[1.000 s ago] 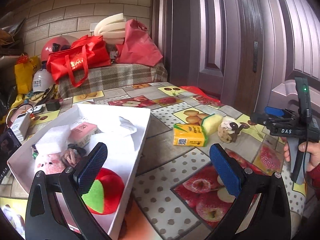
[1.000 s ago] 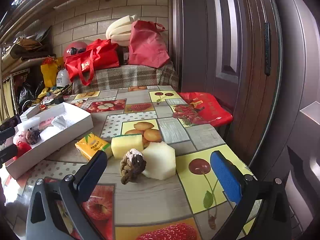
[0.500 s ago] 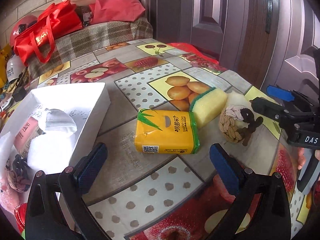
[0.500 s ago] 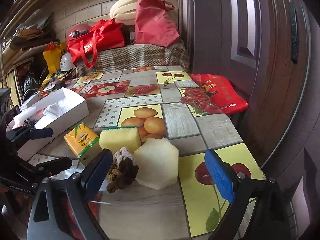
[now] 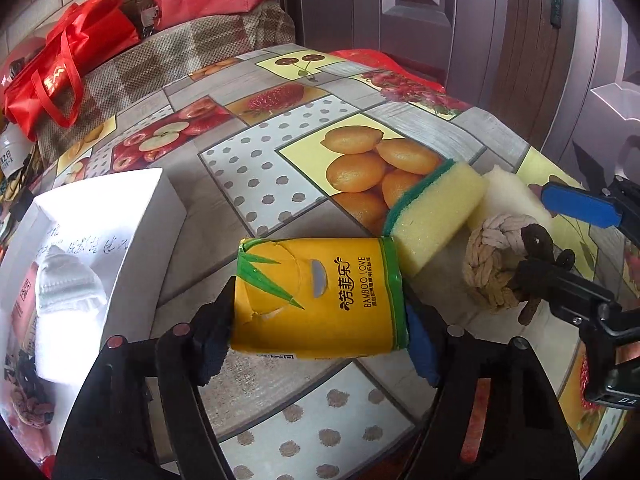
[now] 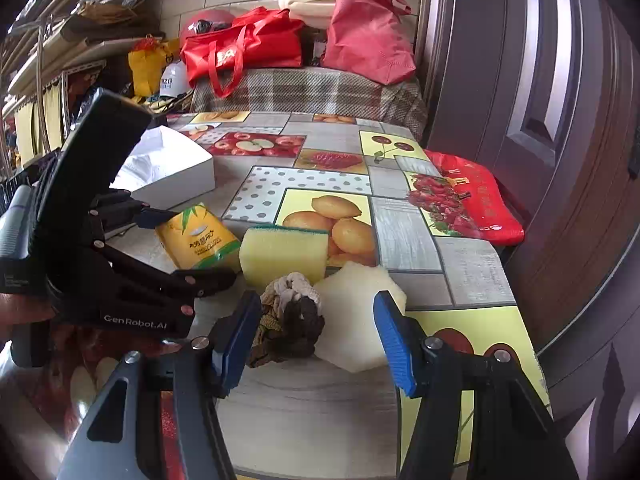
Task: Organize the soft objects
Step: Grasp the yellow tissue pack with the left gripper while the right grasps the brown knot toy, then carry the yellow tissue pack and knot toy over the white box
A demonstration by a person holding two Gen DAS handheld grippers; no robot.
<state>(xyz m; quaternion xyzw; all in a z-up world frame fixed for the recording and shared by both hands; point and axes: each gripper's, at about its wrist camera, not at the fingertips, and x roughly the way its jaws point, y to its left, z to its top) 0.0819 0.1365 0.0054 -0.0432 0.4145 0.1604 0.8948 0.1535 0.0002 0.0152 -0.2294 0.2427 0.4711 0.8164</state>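
My left gripper [image 5: 320, 340] is shut on the yellow tissue pack [image 5: 316, 296], one finger on each end; it also shows in the right wrist view [image 6: 196, 240]. Beside it lie a yellow-green sponge [image 5: 436, 212], a knotted rope toy [image 5: 496, 264] and a white hexagonal foam piece [image 6: 356, 316]. My right gripper [image 6: 316, 340] is open, its fingers on either side of the rope toy [image 6: 292, 312] and the foam. The white box [image 5: 96, 240] at the left holds several soft items.
The fruit-print tablecloth [image 5: 256, 168] covers the table. A red bag [image 6: 468, 196] hangs over the right edge by the door. Red bags [image 6: 248, 44] sit on a plaid-covered bench behind. Clutter fills the shelves at the left.
My left gripper moved forward and closed on the tissue pack. My right gripper moved forward and narrowed around the rope toy and foam.
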